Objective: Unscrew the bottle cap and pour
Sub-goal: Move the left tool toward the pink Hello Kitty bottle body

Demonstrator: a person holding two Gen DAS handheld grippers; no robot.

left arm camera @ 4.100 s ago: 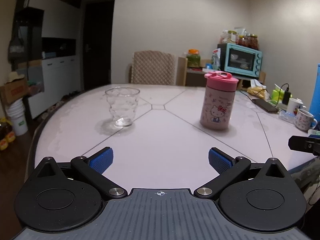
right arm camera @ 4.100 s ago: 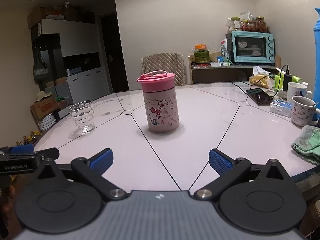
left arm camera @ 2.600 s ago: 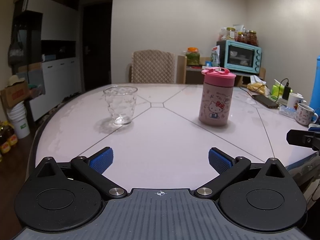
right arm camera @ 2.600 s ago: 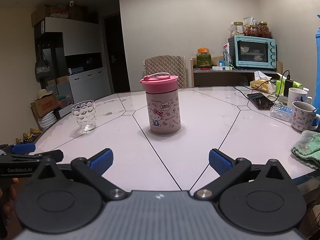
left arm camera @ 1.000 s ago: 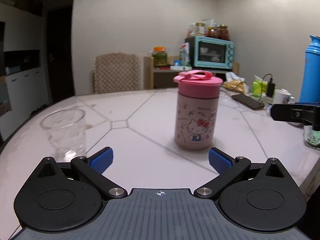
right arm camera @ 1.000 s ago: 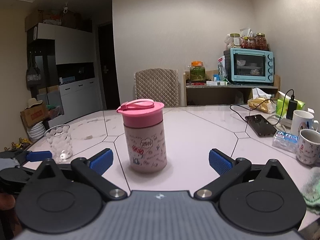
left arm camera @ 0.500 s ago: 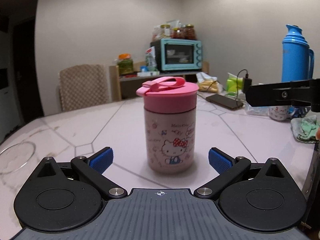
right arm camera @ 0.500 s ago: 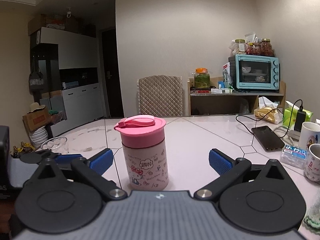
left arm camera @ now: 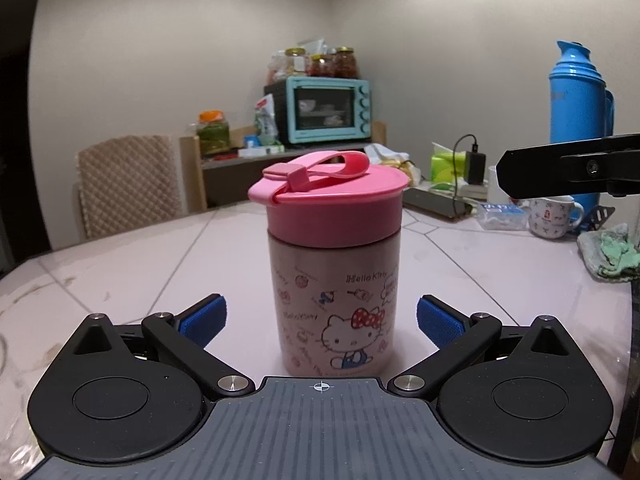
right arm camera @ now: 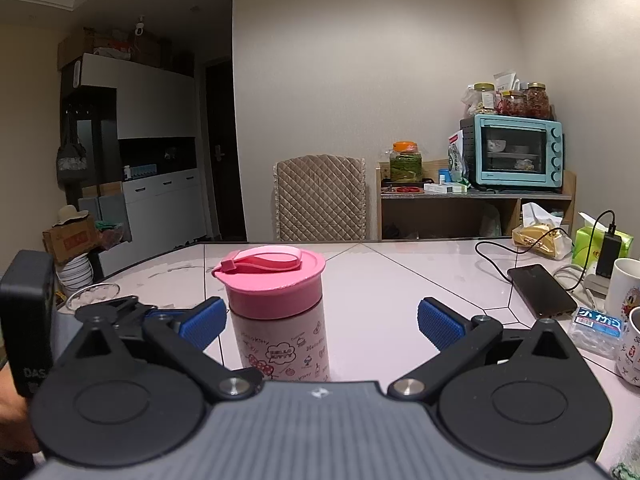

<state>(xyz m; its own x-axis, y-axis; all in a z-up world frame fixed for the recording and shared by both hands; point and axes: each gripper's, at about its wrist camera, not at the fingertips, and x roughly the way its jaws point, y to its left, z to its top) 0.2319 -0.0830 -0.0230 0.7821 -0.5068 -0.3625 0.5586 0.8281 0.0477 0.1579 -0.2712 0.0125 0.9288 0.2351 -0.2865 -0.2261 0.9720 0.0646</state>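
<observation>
On the pale bench (left arm camera: 500, 256), a pink-capped bottle (left arm camera: 334, 300) stands upright between my two released hand-held grippers.

My left hand-held gripper (left arm camera: 322, 318) is spread wide either side of the bottle body, not touching; my right hand-held gripper (right arm camera: 322, 318) is equally wide, level with the pink cap (right arm camera: 274, 286), the bottle sitting left of its centre. I judge an off-centre squeeze could tip the bottle or clip the cap's strap, and a weak body hold would let it spin. Readable: "Hello Kitty" on the bottle; "DAS" on the black housing (right arm camera: 26, 320) at left.
</observation>
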